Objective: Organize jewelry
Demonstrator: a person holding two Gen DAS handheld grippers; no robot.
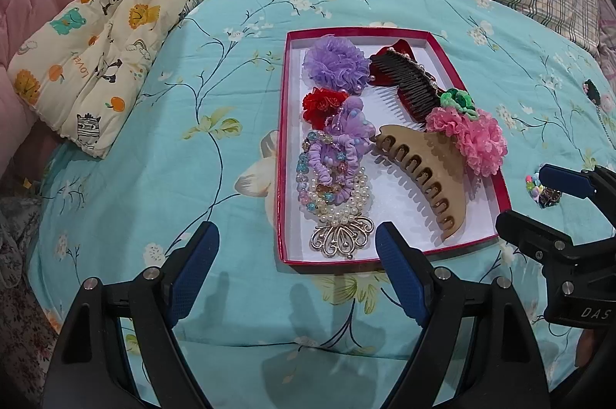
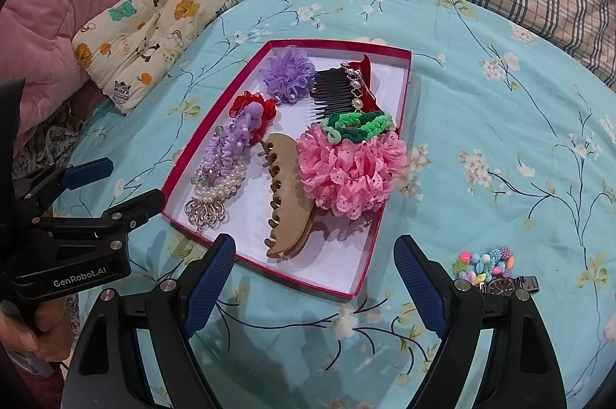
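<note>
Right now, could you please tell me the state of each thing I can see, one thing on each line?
Left gripper: jaws open, holding nothing.
Right gripper: jaws open, holding nothing.
Red box: no lid on it, holding hair accessories.
Beige claw clip: in the box, lying on its side.
Pink flower scrunchie: in the box, against its right wall.
Colourful bead bracelet: outside the box, on the bedsheet.
Watch: outside the box, beside the bracelet.

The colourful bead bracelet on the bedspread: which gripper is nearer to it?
Right. The bead bracelet lies just beside the right gripper, outside the tray; the left gripper is across the tray from it.
</note>
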